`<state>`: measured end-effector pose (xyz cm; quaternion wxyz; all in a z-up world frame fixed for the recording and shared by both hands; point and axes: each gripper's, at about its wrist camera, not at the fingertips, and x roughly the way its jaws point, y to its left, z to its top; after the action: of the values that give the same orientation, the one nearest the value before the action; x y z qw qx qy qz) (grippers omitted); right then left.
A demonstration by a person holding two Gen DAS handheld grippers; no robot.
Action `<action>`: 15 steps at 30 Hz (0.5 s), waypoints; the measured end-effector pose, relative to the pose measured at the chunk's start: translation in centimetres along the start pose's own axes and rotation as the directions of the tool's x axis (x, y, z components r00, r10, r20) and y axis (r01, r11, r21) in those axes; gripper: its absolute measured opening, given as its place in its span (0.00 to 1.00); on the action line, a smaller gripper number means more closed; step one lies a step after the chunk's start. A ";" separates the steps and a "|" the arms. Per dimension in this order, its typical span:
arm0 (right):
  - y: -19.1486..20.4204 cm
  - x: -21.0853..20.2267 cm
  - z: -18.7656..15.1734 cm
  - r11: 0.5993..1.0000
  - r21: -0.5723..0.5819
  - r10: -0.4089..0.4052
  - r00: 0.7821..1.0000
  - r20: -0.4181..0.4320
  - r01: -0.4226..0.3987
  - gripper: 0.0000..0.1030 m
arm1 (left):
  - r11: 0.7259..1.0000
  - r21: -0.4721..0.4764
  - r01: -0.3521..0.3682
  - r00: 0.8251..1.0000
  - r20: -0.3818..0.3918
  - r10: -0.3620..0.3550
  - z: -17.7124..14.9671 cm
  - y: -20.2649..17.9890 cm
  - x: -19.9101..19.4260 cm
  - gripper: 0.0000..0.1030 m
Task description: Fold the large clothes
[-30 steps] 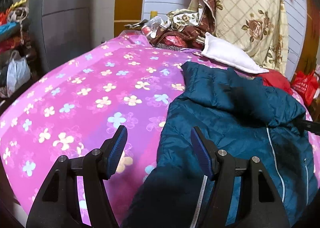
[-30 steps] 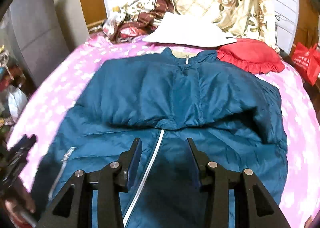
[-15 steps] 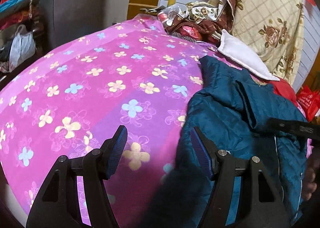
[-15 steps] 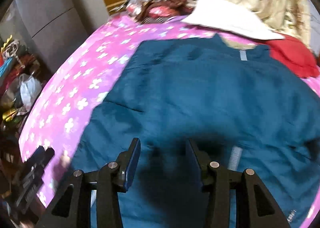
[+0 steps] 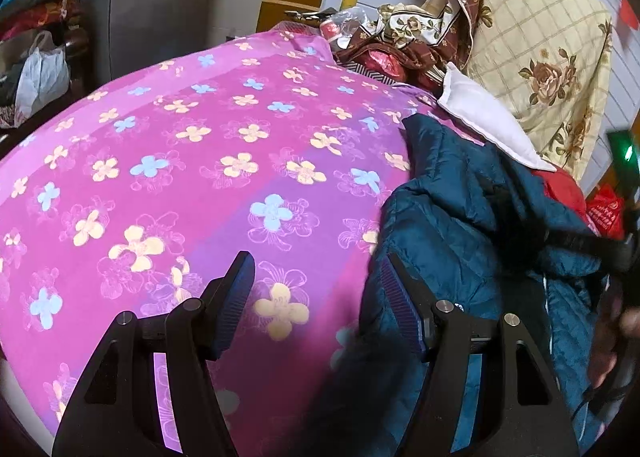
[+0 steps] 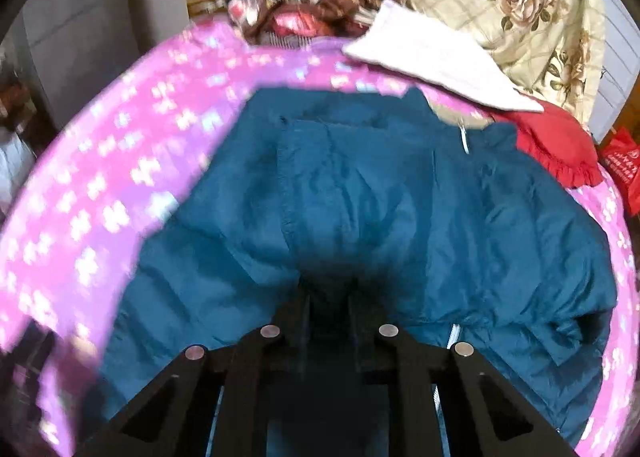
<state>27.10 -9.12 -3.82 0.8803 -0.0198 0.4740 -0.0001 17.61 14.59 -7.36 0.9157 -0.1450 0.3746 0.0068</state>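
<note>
Teal padded jacket spread on a pink flowered bedspread, right gripper closing, jaws pinching a bunched fold of jacket, left gripper spread wide, empty, over the jacket's edge

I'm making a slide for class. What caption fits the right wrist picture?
Right gripper fingers closing on a blue jacket spread over a pink flowered bed.

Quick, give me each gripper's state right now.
Left gripper: open, holding nothing, at the edge of the blue jacket.
Right gripper: jaws closing on a fold of the blue jacket.
</note>
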 end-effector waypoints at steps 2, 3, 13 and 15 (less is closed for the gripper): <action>0.3 -0.5 1.3 0.999 0.029 0.044 0.999 0.013 -0.044 0.14 | 1.000 -0.006 0.001 1.000 0.002 -0.001 0.0 0.1 0.0 0.64; 0.5 -0.6 2.1 0.996 0.045 0.070 0.997 0.017 -0.071 0.14 | 1.000 -0.009 0.003 1.000 0.004 -0.003 0.1 0.2 -0.1 0.64; 3.1 5.4 6.6 0.987 0.101 0.131 0.990 -0.057 -0.125 0.14 | 1.000 -0.010 0.021 1.000 -0.003 -0.021 0.2 0.1 0.1 0.64; 3.1 7.1 6.3 0.987 0.107 0.127 0.989 -0.077 -0.118 0.14 | 1.000 -0.003 0.019 1.000 0.003 -0.019 0.2 -0.1 0.1 0.64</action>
<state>36.20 -5.98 -6.35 0.8578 0.0543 0.5103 0.0290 17.83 14.59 -7.22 0.9161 -0.1497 0.3718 -0.0014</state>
